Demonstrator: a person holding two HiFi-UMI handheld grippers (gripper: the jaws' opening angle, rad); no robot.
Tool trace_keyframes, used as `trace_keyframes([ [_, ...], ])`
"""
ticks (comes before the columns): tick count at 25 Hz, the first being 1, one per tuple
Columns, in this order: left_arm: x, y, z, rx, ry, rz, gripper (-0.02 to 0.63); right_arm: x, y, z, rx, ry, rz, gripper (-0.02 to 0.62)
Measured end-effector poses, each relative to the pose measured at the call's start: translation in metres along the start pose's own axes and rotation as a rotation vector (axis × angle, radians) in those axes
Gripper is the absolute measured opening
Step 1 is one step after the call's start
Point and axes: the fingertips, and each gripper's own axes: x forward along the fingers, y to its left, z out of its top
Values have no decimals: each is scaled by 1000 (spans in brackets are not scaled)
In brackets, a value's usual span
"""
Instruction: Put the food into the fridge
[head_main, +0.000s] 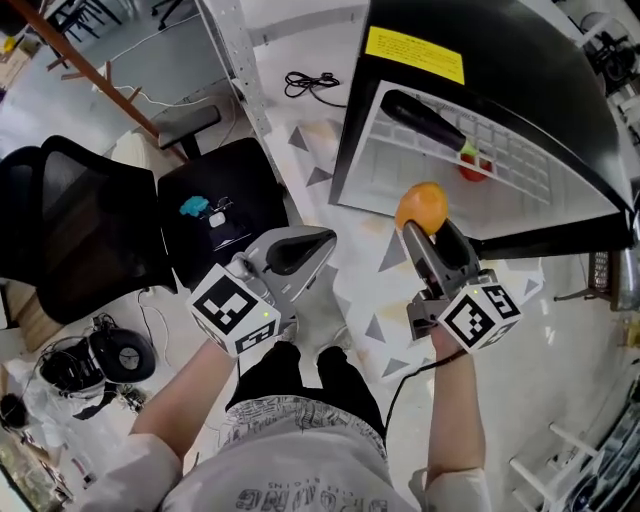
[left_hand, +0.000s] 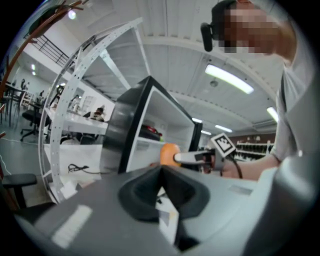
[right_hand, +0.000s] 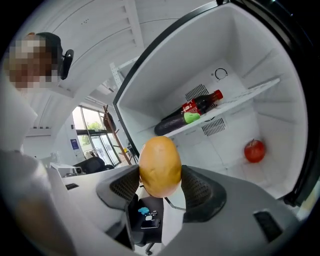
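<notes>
The right gripper (right_hand: 160, 186) grasps a smooth round fruit (right_hand: 160, 165) that could slip free short of the fridge (right_hand: 282, 150); the left gripper (left_hand: 161, 172) is clenched, empty.

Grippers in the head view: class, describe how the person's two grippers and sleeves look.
Both the left gripper and right gripper are grey moulded shells with dark textured pads. Each carries a white cube printed with black square markers. A black cable trails from the right one. The sleeves are pale.

Eggplant (right_hand: 172, 124), maybe bottle (right_hand: 202, 104), on fridge shelf (right_hand: 250, 93)
</notes>
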Motion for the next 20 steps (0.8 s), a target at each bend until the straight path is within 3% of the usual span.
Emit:
trace_keyframes([
  [8,19,-3,-18,10,-11,34,6,23,-39,-6,-78,13,0,262],
  [20,34,13,-46,23,-43,48,6,65,-88,-13,-260,37,-75,261],
])
